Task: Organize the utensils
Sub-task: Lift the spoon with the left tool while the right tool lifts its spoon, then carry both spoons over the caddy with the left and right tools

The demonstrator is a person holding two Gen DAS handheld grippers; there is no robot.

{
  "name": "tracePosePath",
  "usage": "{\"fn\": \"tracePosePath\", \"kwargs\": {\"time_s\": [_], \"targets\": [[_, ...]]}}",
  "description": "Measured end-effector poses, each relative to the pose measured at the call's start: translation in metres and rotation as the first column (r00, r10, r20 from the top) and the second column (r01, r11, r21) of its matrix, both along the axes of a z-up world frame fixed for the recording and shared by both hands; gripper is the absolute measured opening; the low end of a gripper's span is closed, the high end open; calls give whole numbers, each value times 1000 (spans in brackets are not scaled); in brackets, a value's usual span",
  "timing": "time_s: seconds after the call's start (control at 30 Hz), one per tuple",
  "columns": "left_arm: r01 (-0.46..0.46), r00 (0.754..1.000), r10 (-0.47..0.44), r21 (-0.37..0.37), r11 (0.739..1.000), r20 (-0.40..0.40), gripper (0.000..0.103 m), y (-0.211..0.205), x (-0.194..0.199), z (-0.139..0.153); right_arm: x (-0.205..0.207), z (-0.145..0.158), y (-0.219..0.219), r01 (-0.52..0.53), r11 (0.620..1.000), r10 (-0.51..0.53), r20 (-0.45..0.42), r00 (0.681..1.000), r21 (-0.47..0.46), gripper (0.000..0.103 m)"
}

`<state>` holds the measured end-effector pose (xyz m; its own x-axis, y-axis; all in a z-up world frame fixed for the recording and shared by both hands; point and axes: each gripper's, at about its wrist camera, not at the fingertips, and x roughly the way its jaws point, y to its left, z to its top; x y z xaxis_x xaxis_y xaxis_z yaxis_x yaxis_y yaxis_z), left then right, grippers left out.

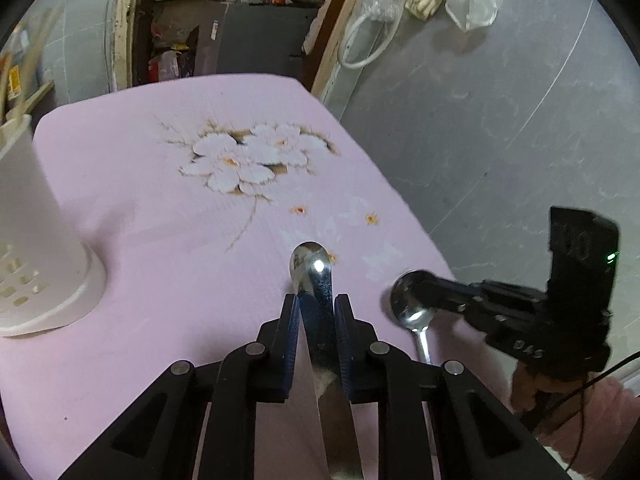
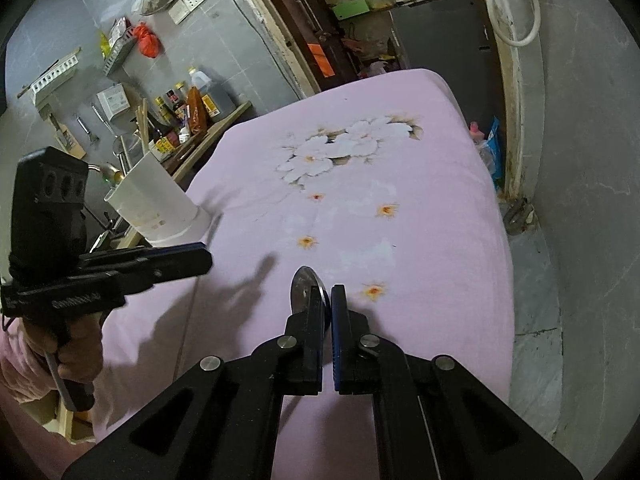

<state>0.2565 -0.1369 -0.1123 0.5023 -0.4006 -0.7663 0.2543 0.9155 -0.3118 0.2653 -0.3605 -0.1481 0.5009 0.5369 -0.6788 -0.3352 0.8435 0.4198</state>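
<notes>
Here, left to right: a white utensil holder (image 1: 38, 240) stands at the left edge of the pink flowered tablecloth (image 1: 160, 220), presumably as the destination. The left gripper (image 1: 316, 320) is closed on a steel spoon (image 1: 314, 280), bowl forward; the right gripper (image 2: 326, 308) is likewise clamped on a second spoon (image 2: 302, 284). Only the left view shows the second spoon's hanging handle; only the right view shows the holder's open rim.
</notes>
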Motion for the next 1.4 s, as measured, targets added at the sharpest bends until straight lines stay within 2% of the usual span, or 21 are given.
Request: {"fn": "tracePosePath", "kwargs": {"time_s": [0.1, 0.13, 0.17, 0.27, 0.43, 0.57, 0.8, 0.97, 1.13, 1.23, 1.4], "targets": [[-1, 1000, 2, -31, 1000, 22, 15, 9, -7, 10, -4, 5, 5, -3, 1000, 3, 11, 1000, -18, 4], [-1, 1000, 1, -33, 999, 29, 5, 11, -10, 12, -5, 7, 7, -3, 1000, 3, 12, 1000, -22, 4], [2, 999, -1, -28, 1000, 34, 4, 12, -13, 14, -6, 8, 7, -2, 1000, 2, 12, 1000, -22, 4], [-16, 999, 17, -20, 1000, 49, 4, 18, -17, 16, -9, 10, 9, 11, 1000, -11, 9, 1000, -24, 4], [-55, 998, 56, -56, 997, 11, 4, 30, -14, 11, -13, 13, 12, 25, 999, -25, 15, 1000, -31, 4], [-42, 998, 44, -39, 998, 46, 4, 29, -20, 16, -18, 19, 13, 44, 998, -43, 36, 998, -40, 4], [-87, 983, 89, -19, 996, 160, 2, 36, -40, 45, -35, 62, 22, 119, 990, -105, 175, 979, -70, 4], [-123, 969, 131, -49, 991, 207, 2, 51, -45, 62, -39, 100, 44, 168, 982, -136, 287, 948, -89, 4], [-171, 946, 191, -95, 981, 262, 2, 78, -47, 89, -33, 144, 66, 211, 976, -175, 397, 901, -48, 4], [-212, 922, 238, -117, 970, 306, 2, 99, -49, 110, -27, 168, 84, 216, 976, -178, 455, 872, -31, 4], [-287, 871, 313, -125, 950, 379, 2, 142, -46, 143, -14, 207, 127, 223, 975, -176, 563, 807, -15, 4]]}}
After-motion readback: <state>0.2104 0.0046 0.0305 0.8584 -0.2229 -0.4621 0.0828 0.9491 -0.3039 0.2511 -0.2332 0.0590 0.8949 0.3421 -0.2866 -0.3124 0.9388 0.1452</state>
